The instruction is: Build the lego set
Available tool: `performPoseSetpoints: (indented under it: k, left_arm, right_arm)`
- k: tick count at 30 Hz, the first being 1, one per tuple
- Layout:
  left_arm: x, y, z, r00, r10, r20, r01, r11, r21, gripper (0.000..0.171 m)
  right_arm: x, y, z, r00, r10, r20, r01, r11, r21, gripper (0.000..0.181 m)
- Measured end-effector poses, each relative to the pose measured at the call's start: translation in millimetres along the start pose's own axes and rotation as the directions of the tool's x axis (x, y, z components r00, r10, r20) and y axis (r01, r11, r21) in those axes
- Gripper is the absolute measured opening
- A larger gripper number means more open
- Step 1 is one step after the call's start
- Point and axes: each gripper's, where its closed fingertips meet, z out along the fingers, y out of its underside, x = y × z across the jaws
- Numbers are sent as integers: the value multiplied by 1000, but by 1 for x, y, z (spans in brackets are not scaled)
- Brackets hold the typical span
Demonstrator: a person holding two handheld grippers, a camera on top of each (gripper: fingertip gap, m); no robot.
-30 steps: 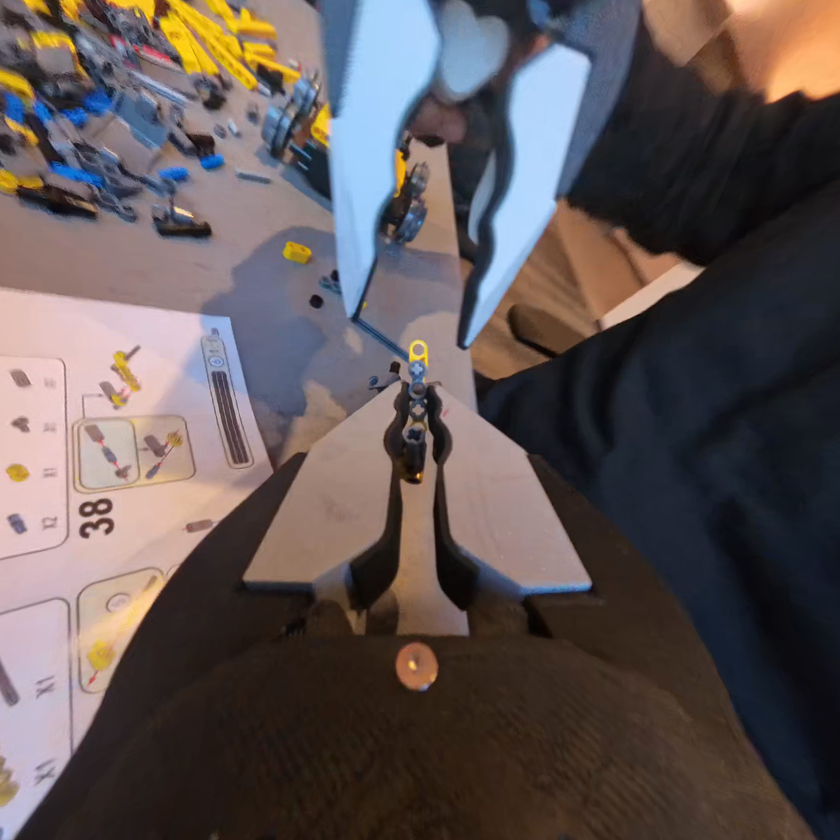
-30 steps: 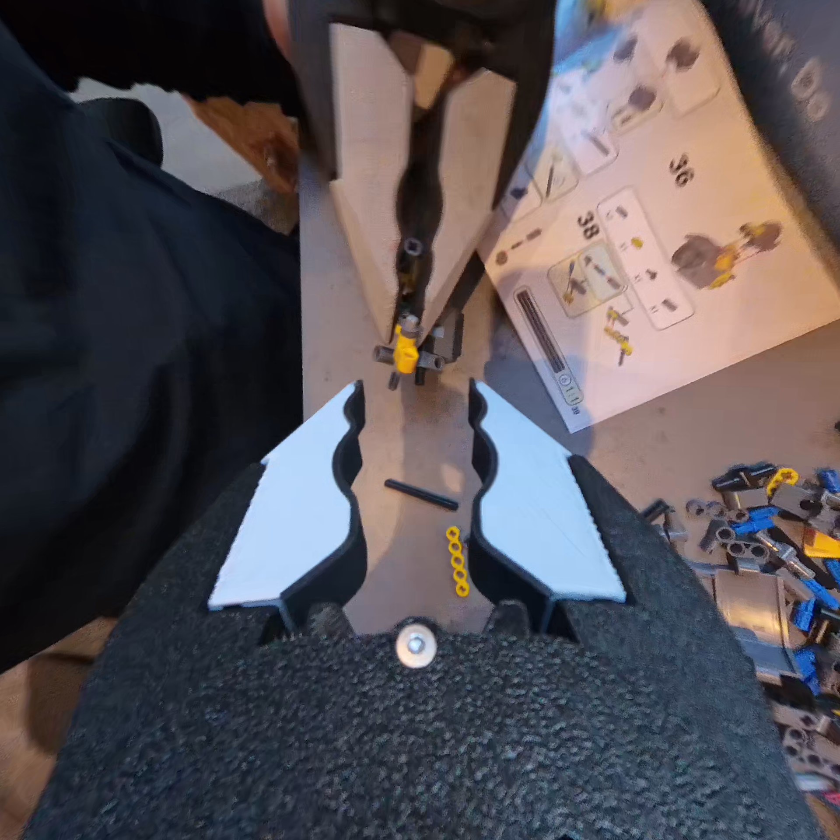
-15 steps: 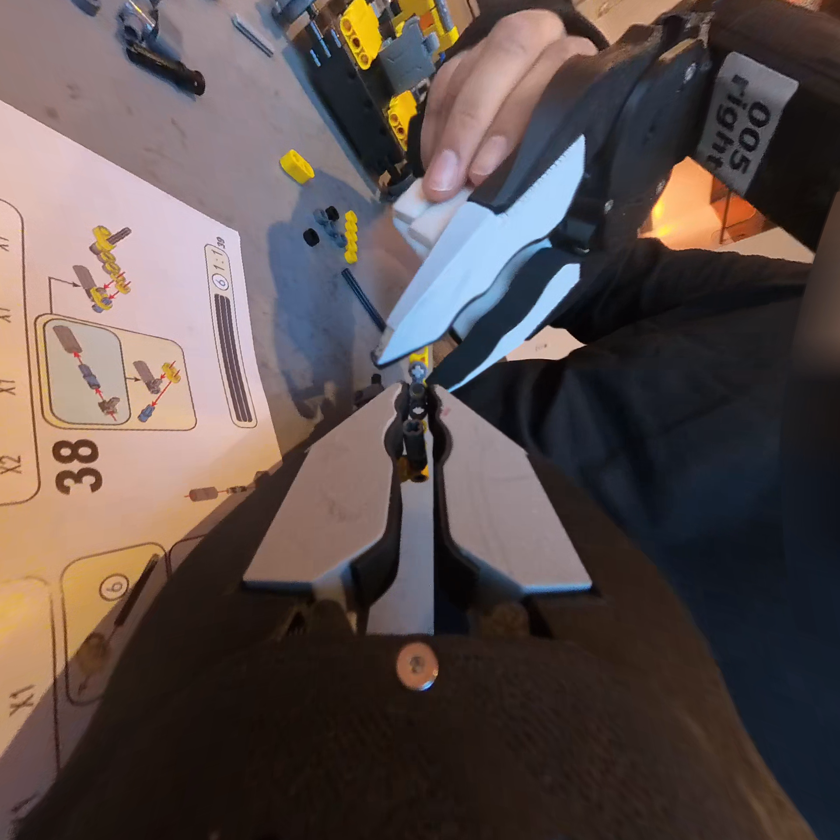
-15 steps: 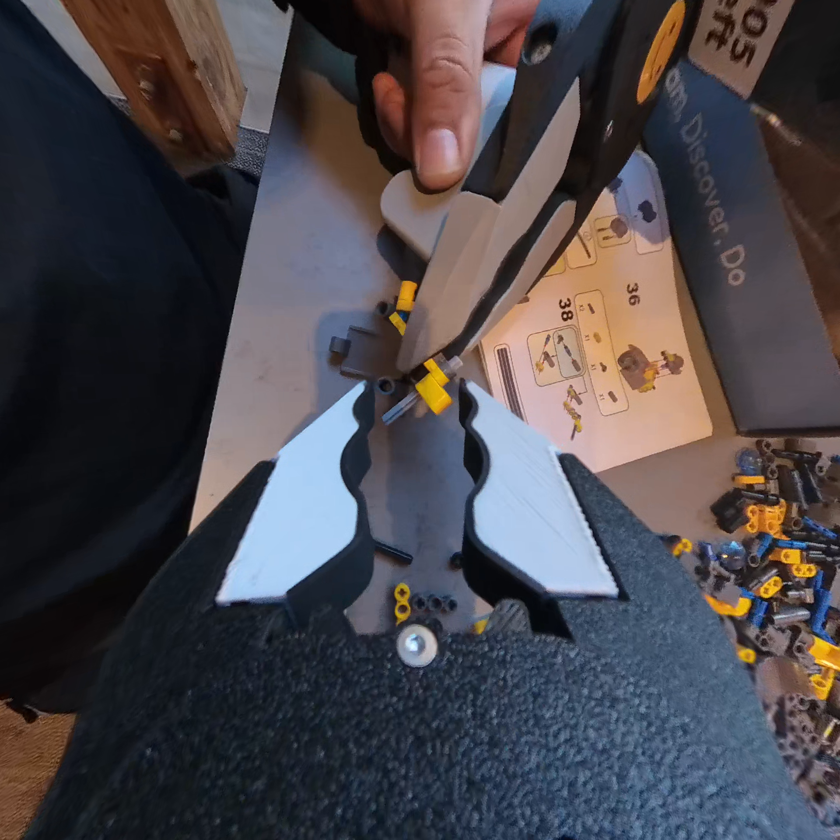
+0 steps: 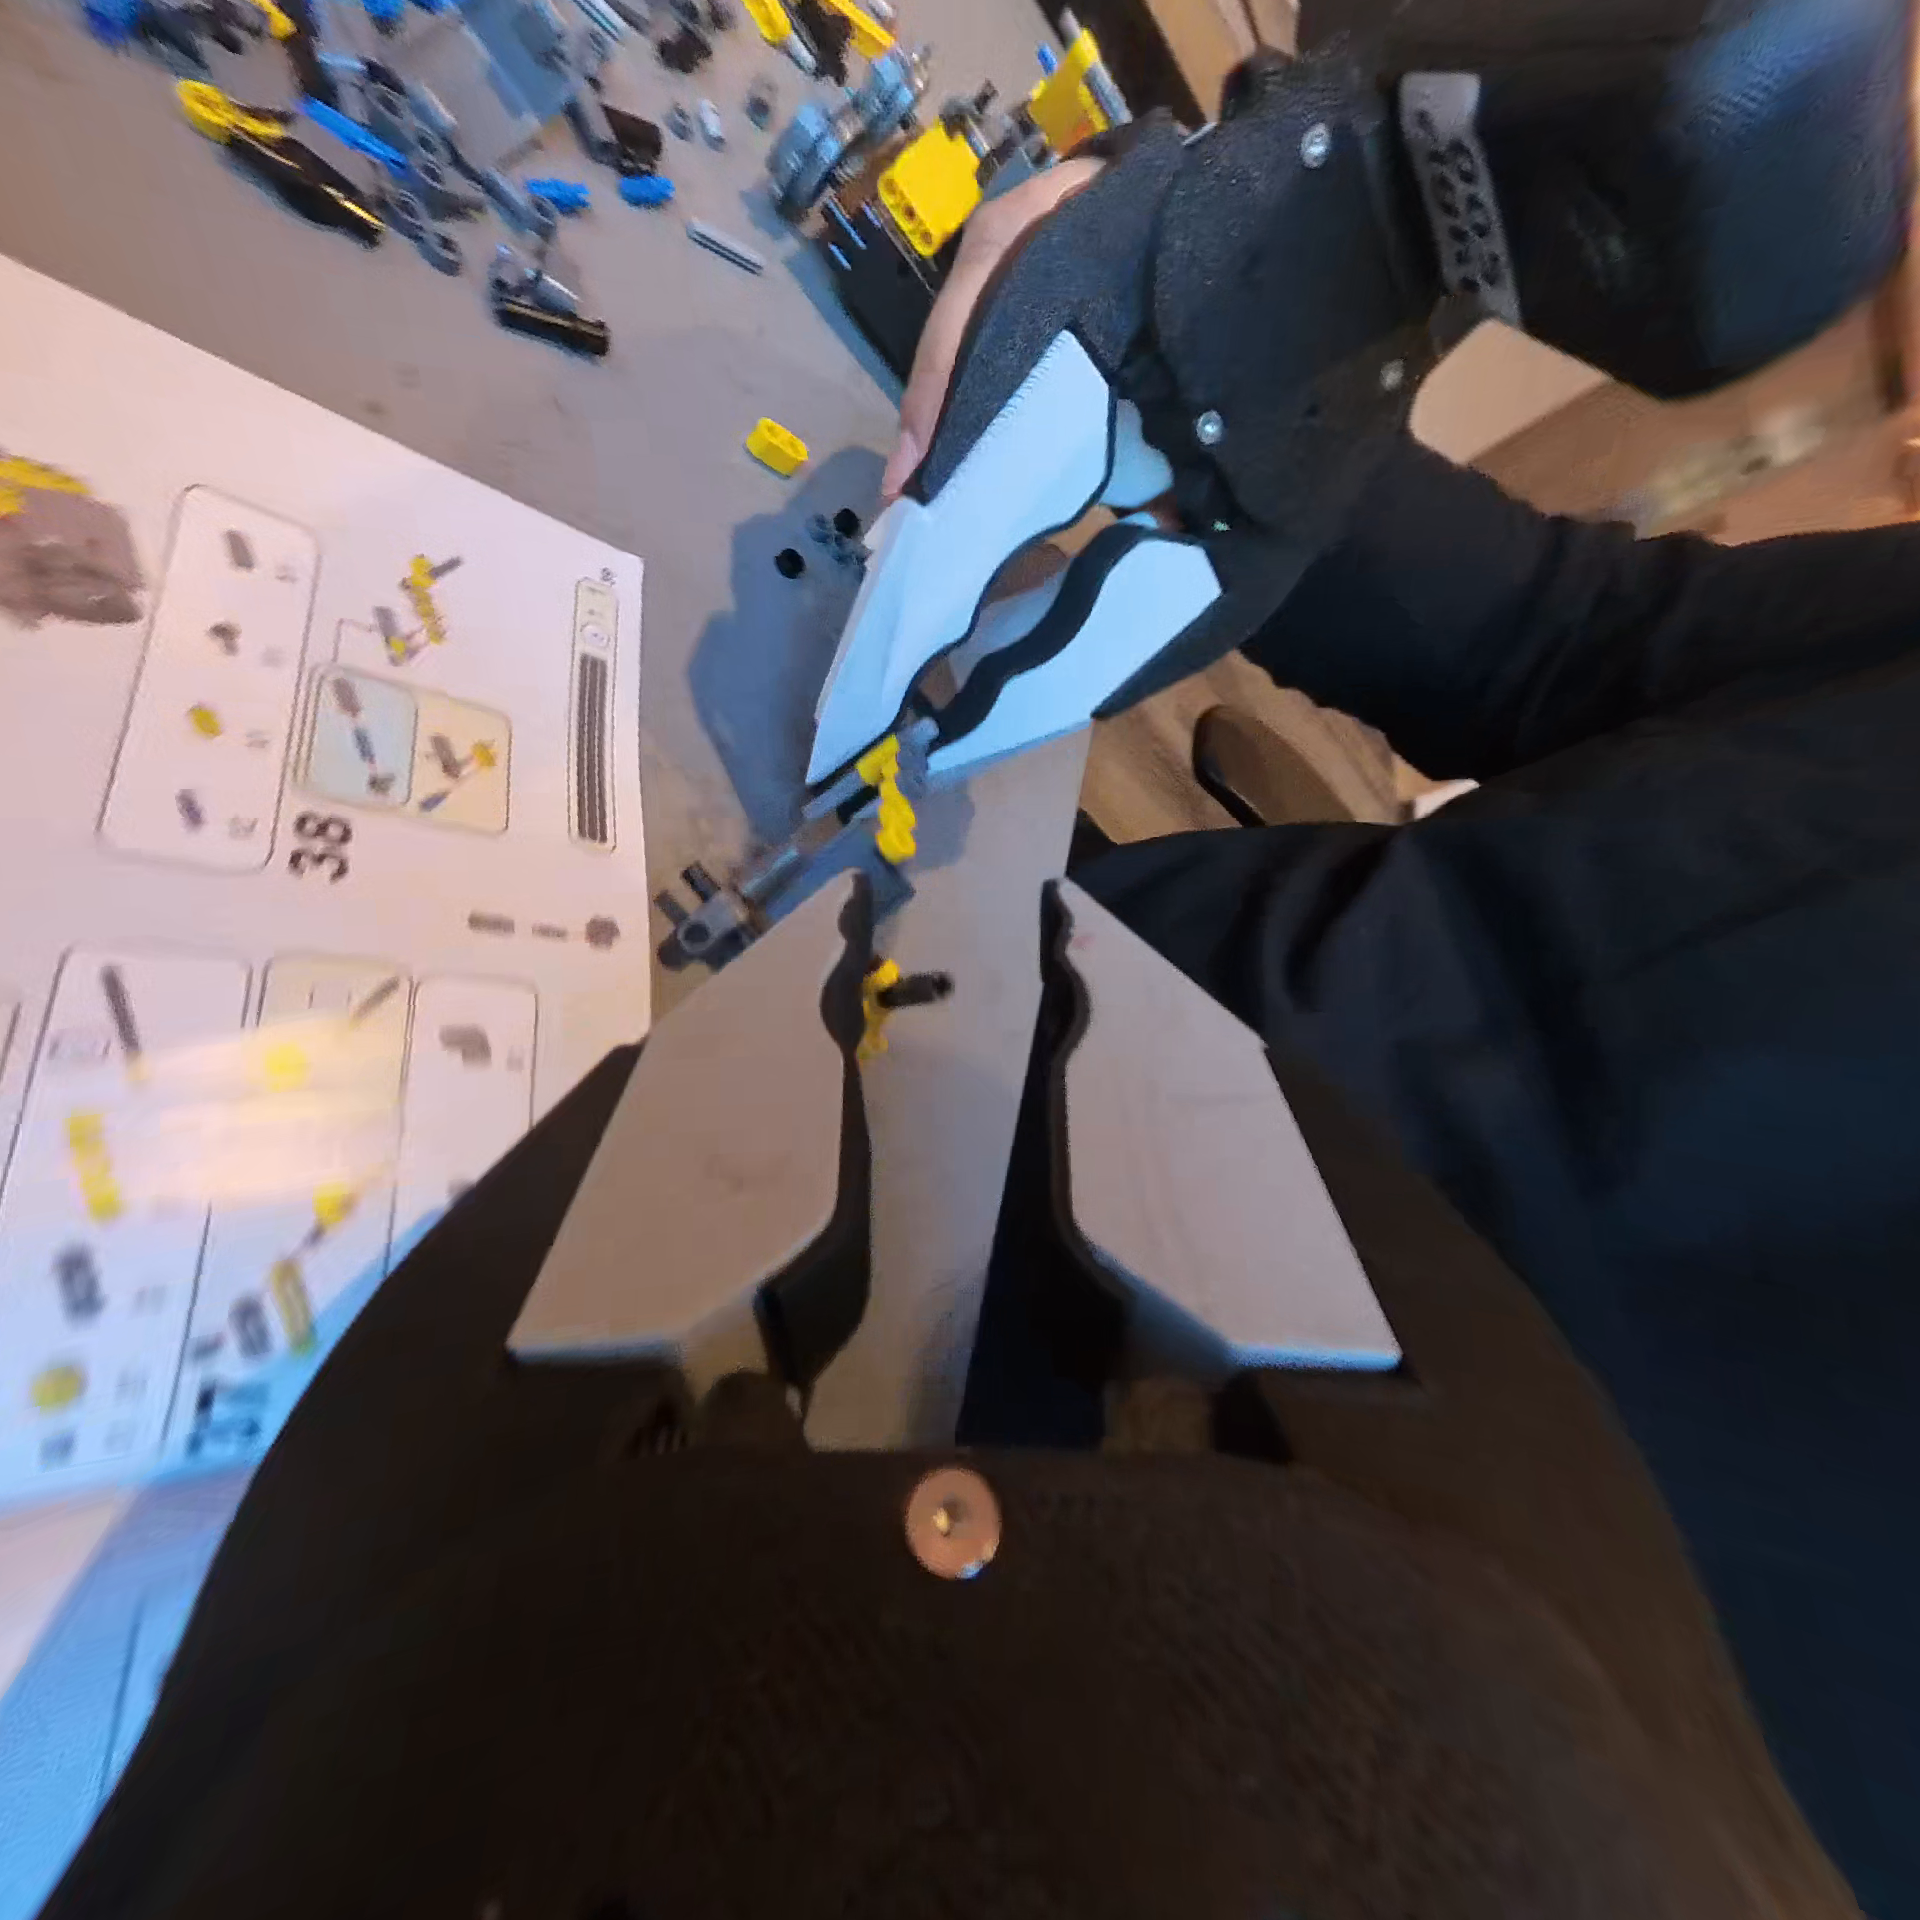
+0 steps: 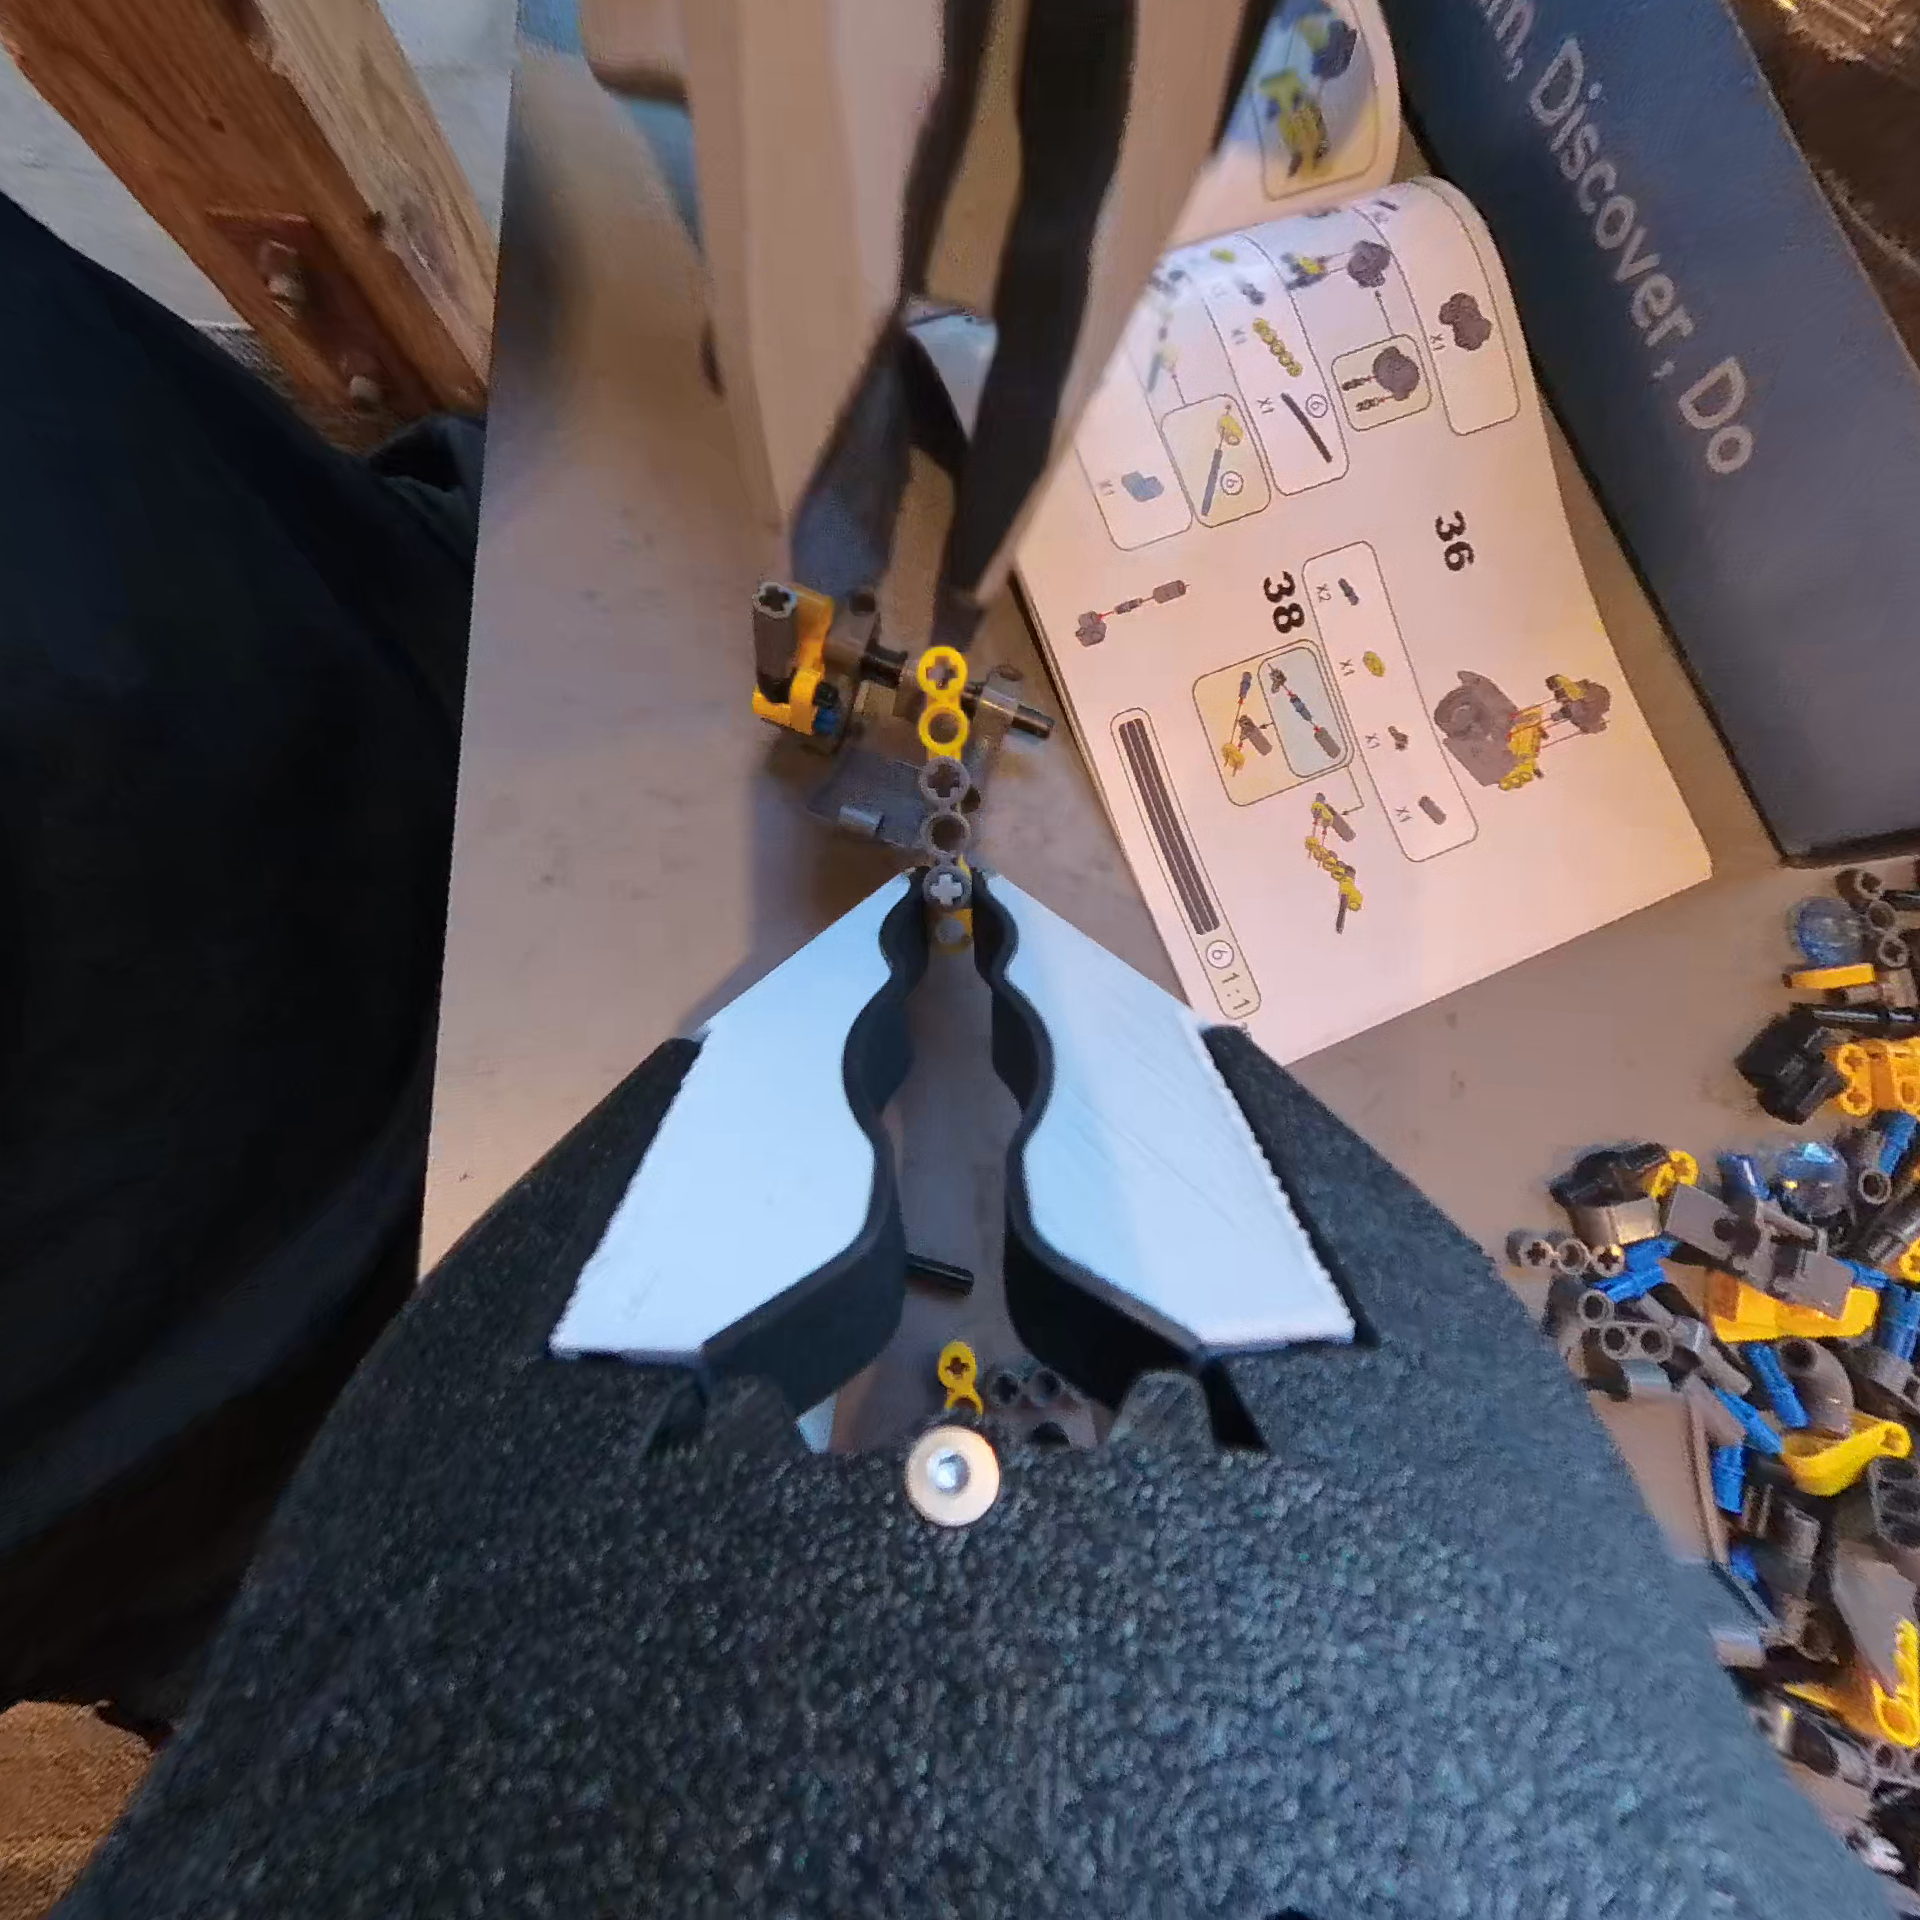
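Right gripper (image 6: 948, 896) is clamping the near end of a grey-and-yellow beam assembly (image 6: 945, 800) over the table (image 6: 582, 727), with the instruction booklet (image 6: 1403, 831) lying at two o'clock. At twelve o'clock the left gripper (image 5: 951, 894) is gaping wide, holding nothing.

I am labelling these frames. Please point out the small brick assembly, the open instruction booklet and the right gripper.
small brick assembly (image 6: 940, 717), right wrist view, yellow beam.
instruction booklet (image 6: 1351, 665), right wrist view, open page.
right gripper (image 6: 948, 899), right wrist view, between fingertips.
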Motion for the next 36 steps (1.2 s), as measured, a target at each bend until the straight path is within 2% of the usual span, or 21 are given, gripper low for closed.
performPoseSetpoints:
  k: [4,8,10,13,18,21,24,28,30,31,32,34,35,36]
  left_arm:
    - [6,15,-19,994,28,108,-36,997,68,35]
    - [4,27,-8,978,90,187,-108,990,88,37]
    - [-4,33,4,962,125,242,-139,989,42,37]
    - [-22,38,14,899,236,368,-240,970,-36,36]
    - [-36,37,12,790,365,492,-340,929,-144,25]
    - [-34,33,7,768,402,498,-367,914,-171,33]
    - [-16,23,3,722,483,495,-458,870,-181,36]
    - [17,15,21,610,679,408,-637,726,-257,35]
    - [19,16,30,540,745,392,-685,659,-311,26]
    - [18,19,34,516,768,378,-693,634,-343,21]
    - [16,23,38,499,787,362,-696,613,-373,8]
    - [12,30,43,476,810,343,-698,585,-412,5]
    - [13,35,45,491,807,329,-695,590,-411,2]
    - [14,40,47,541,777,321,-670,629,-394,2]
  right_arm:
    - [-1,-3,-1,999,38,21,-39,999,27,7]
    - [-2,-7,-2,991,119,65,-122,991,48,6]
    - [1,-6,-3,988,147,51,-149,988,43,7]
    - [1,-6,-9,980,195,50,-197,979,51,7]
    - [2,-3,-20,958,283,48,-286,954,87,6]
    - [-9,-13,-33,899,402,175,-427,892,149,6]
    - [-31,-22,-39,791,494,362,-572,807,149,6]
    - [-56,-20,-34,658,537,528,-659,749,60,7]
    - [-65,-19,-31,604,544,583,-676,736,14,7]
    - [-71,-20,-30,587,535,608,-674,739,1,7]
    - [-76,-21,-31,577,521,629,-668,744,-5,7]
    - [-79,-18,-28,589,519,620,-654,756,-11,8]
    - [-78,-16,-28,590,524,614,-661,750,-5,12]
    - [-76,-15,-29,598,530,602,-669,743,10,14]
